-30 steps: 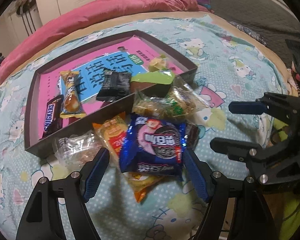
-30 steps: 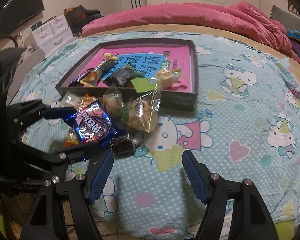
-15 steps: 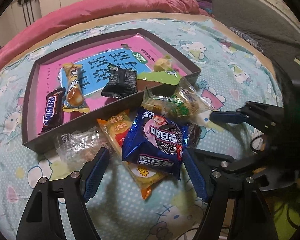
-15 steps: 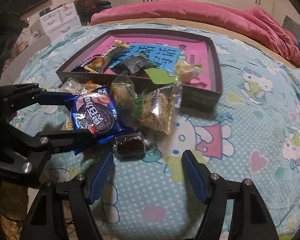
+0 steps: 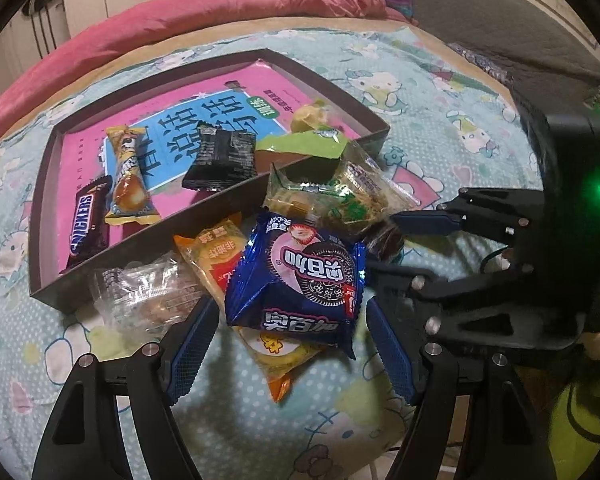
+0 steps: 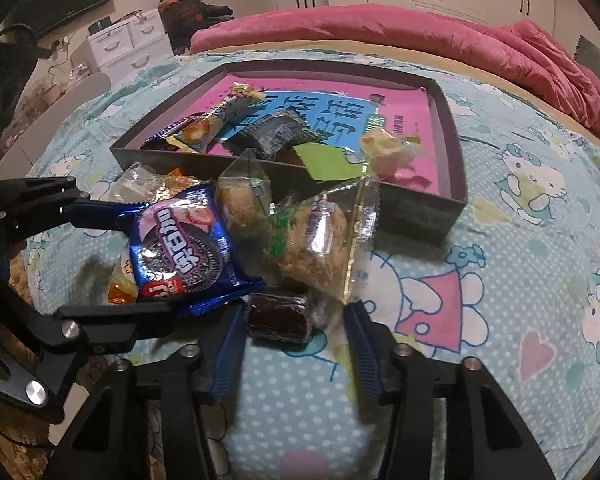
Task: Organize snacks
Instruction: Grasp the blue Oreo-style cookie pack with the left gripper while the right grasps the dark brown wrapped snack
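Observation:
A pile of snacks lies on the bed in front of a dark tray [image 5: 204,210] with a pink and blue bottom. My left gripper [image 5: 290,334] is open, its fingers on either side of a blue Oreo pack [image 5: 300,280] that rests on an orange packet [image 5: 216,252]. A clear wrapped snack [image 5: 148,292] lies to its left. My right gripper [image 6: 296,340] is open around a dark brown wrapped cake [image 6: 278,316]. A clear bag of crispy snack [image 6: 320,244] leans on the tray wall [image 6: 416,212]. The Oreo pack [image 6: 180,248] also shows in the right wrist view.
The tray holds a Snickers bar [image 5: 86,220], a yellow wrapped bar [image 5: 128,176], a black packet [image 5: 224,156], a green packet [image 5: 304,144] and a pale candy [image 6: 384,146]. A pink blanket [image 6: 380,32] lies behind. White drawers [image 6: 124,46] stand far left.
Both grippers have moved forward into the snack pile. The left now straddles the Oreo pack and the right straddles the brown cake. The right gripper's gap has narrowed a little.

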{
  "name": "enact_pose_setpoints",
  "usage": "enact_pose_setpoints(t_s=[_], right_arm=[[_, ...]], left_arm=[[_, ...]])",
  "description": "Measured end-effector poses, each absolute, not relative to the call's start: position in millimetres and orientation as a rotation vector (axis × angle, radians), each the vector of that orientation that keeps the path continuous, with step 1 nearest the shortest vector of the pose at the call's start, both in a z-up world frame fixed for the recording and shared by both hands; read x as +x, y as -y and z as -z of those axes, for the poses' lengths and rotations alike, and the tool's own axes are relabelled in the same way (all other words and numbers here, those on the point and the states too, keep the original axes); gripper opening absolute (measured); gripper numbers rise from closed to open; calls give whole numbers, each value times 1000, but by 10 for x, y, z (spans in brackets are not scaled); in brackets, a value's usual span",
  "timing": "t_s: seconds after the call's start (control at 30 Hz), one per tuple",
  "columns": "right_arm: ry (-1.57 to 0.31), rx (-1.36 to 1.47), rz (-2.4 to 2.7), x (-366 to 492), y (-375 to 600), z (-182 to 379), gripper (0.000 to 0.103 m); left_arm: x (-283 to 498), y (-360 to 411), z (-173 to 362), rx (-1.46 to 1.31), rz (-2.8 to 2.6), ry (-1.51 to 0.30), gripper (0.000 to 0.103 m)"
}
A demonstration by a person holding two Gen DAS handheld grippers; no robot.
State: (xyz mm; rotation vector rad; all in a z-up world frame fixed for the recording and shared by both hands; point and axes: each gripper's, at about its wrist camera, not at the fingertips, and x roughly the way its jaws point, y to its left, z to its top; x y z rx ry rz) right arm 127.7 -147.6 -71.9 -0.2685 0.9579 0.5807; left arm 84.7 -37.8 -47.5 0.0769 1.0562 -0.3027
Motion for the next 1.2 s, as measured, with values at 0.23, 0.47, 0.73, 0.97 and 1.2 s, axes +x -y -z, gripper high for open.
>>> enact_pose_setpoints(t_s=[0.23,0.47,0.73,0.97,1.2], right_arm=[[-975,-212,-557,1335,1603,687,37],[-977,-158,-511,1356,1770,629,37],[-982,-89,-496,1400,1905,607,37],[-979,-50,-487,1414,1986,578,37],[-978,-8,-473,1445,2067,568,37]], left_arm=[[866,420,489,90,286,-1060,77],[854,545,493,171,238,-1064,77],[787,893,564,431,153,-1032,78],[828,1027,575,483,87,-1034,78],[838,1138,618,525,54,-1018,76]])
